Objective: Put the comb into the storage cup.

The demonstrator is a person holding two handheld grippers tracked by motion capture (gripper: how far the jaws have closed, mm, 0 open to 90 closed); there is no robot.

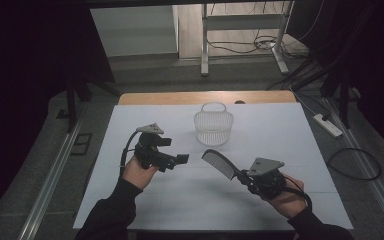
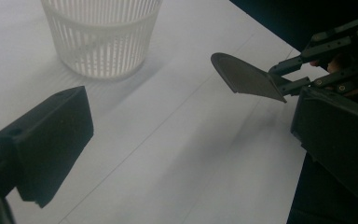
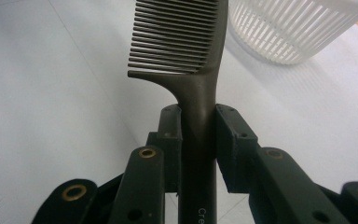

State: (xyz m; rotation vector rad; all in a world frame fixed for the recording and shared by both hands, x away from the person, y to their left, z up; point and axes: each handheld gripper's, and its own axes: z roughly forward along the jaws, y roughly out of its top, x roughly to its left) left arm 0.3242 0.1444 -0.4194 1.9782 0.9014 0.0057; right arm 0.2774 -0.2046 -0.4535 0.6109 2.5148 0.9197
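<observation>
White slatted plastic basket (image 1: 213, 127) — our landmark, standing upright with its handle raised near the far middle of the table (image 1: 130, 200).

Item: dark comb (image 1: 219, 164), handle clamped between the jaws of the right gripper (image 1: 244, 176), teeth end raised off the surface and pointing toward the basket from its near side. In the right gripper view the comb (image 3: 186, 60) rises between both pads, which press on its handle; the basket (image 3: 298, 28) lies beyond, to the upper right.

Item: left gripper (image 1: 182, 159), near-left of the basket, jaws wide apart with nothing between them. From the left gripper view we see the basket (image 2: 102, 37) ahead and the comb (image 2: 247, 77) off to the side.

Step in hand, as we judge it: carrying the comb to the basket. The next move calls for lifting the teeth end over the rim, tilting it downward, then parting the jaws — the basket is light and could tip if nudged.

Surface: pale sheet over a wooden top, edge showing behind the basket. Room: dim, grey floor, cables, a power strip (image 1: 328, 125) and a metal frame (image 1: 240, 35) beyond.
</observation>
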